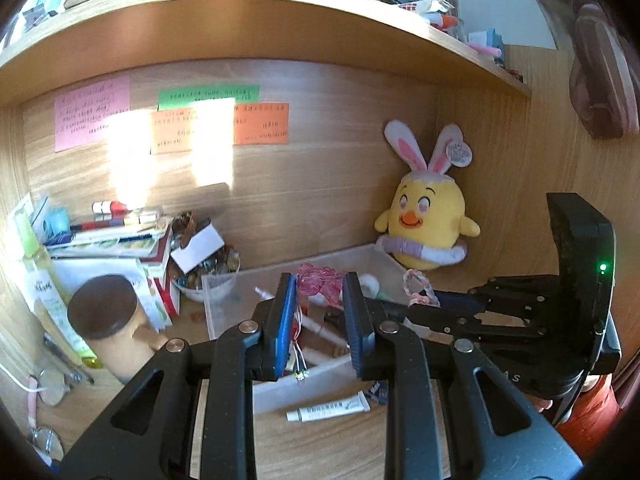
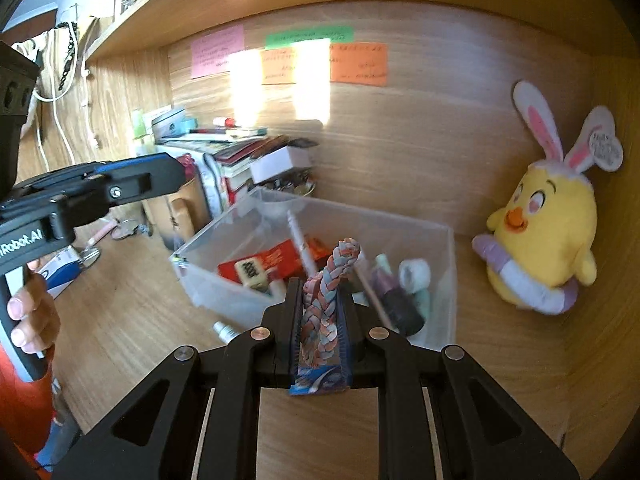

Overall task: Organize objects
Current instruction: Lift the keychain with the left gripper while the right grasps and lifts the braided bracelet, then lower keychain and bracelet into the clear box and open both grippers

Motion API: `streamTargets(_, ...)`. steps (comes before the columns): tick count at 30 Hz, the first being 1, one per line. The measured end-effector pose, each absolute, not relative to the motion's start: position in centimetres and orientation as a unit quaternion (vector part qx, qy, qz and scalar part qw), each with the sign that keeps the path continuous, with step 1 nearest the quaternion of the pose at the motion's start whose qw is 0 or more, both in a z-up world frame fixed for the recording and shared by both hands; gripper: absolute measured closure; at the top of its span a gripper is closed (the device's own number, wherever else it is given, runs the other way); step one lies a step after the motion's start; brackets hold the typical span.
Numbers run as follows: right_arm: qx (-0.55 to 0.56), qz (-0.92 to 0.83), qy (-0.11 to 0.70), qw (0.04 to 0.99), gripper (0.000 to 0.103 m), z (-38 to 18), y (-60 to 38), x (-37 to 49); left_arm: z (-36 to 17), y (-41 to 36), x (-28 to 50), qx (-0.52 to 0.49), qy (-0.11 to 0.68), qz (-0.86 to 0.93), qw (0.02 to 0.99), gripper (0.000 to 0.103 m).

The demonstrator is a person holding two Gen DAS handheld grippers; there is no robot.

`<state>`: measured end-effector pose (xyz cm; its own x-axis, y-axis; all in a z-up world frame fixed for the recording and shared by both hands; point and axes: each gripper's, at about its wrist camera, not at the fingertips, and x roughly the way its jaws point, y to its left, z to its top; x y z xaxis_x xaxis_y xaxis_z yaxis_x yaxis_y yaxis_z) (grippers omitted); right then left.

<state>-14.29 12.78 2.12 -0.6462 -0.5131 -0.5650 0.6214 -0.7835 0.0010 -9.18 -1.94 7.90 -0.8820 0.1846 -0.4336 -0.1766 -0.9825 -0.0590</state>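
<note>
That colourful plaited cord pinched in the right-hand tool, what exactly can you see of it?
The braided cord is a soft-looking plait of pink, pale blue, white and rust-orange strands. It stands roughly upright, its rounded top poking above the right tool, whose two fingers are shut on its lower part. Beneath them, a blue and white printed wrapper is pinched too. It hangs in front of the clear plastic box, touching nothing else.

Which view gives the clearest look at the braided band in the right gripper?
The right wrist view: the braided band stands centred between the right gripper's closed jaws, its pastel plait clear. The left wrist view shows only a loop of it at that gripper's tip, small and partly hidden.
</note>
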Motion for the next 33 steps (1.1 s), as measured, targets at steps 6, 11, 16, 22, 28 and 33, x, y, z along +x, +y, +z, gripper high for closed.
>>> streamTargets(6,0.270,-0.909,0.112,0.296,0.089,3.1,12.3,-16.4,7.9,-1.8,-11.4,-0.232,-0.007,0.969,0.083,0.079)
streamTargets(11,0.283,-0.907,0.123,0.285,0.089,2.3,11.6,-18.5,6.5,-2.0,-13.5,-0.255,-0.011,0.964,0.074,0.079)
streamTargets(16,0.304,-0.901,0.115,0.287,0.089,0.4,11.2,-20.3,4.2,-2.5,-15.5,-0.285,-0.011,0.956,0.063,0.079)
streamTargets(22,0.333,-0.890,0.107,0.293,0.089,-1.7,11.0,-21.9,1.6,-3.5,-17.6,-0.328,-0.028,0.942,0.062,0.079)
streamTargets(28,0.346,-0.883,0.120,0.294,0.089,-3.2,10.2,-22.3,-0.2,-3.6,-18.6,-0.365,-0.040,0.928,0.067,0.079)
streamTargets(33,0.341,-0.885,0.140,0.285,0.088,-3.5,9.7,-22.0,-0.3,-3.2,-18.3,-0.370,-0.035,0.926,0.070,0.076)
